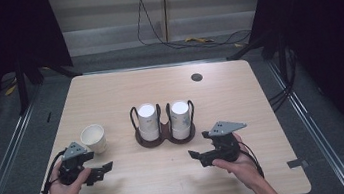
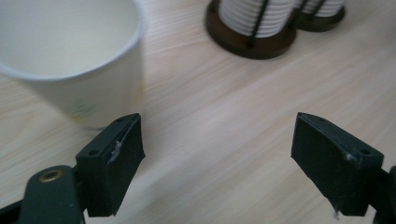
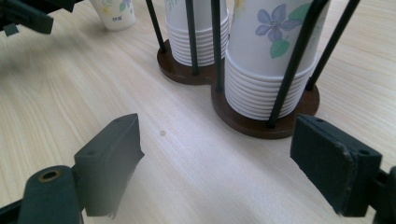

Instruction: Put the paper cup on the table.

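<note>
High view: a single white paper cup (image 1: 93, 138) stands upright on the pale wooden table (image 1: 172, 188) at near left, just beyond the left gripper (image 1: 100, 171), whose jaws are spread and hold nothing. At centre, a dark brown two-well wooden cup holder with black wire posts (image 1: 165, 135) carries two stacks of white floral-printed paper cups (image 1: 147, 120). The right gripper (image 1: 198, 157), near right of the holder, likewise has its jaws spread and empty, clear of the base.
</note>
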Demonstrator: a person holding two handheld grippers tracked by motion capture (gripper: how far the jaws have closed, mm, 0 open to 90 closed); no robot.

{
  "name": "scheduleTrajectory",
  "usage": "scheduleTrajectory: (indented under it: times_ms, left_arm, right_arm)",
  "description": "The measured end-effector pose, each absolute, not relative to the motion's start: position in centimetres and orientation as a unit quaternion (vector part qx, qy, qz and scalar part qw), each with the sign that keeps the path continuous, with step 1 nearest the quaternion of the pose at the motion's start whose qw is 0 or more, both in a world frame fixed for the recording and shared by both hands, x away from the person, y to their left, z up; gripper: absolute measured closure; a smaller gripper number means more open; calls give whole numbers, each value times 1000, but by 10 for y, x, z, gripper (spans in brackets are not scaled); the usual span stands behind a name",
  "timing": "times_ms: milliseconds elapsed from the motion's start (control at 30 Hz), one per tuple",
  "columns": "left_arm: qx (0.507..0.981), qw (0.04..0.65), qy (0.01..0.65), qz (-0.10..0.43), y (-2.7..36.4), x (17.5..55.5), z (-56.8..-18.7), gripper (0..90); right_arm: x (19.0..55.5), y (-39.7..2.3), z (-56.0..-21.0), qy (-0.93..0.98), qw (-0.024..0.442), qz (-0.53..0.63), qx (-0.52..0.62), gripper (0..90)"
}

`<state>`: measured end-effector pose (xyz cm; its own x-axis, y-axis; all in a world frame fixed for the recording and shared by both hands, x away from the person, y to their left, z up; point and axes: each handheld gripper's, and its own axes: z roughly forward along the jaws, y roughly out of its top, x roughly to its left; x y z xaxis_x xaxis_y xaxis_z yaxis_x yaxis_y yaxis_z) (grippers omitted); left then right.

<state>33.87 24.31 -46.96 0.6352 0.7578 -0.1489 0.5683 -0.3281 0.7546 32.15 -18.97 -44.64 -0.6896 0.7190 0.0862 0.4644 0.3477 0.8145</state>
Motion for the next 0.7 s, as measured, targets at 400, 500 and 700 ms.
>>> scheduleTrajectory:
  times_ms: [400,500,700]
  left_arm:
    - [811,447,365,95,203,318,-486,169]
    - [810,447,368,93,201,317,-489,169]
    - [812,447,368,80,194,313,-498,169]
  right_arm:
    - [299,-204,-452,783,177,430,413,165]
    - [297,-206,-457,769,180,434,433,168]
    - [294,-202,-468,773,185,411,446,168]
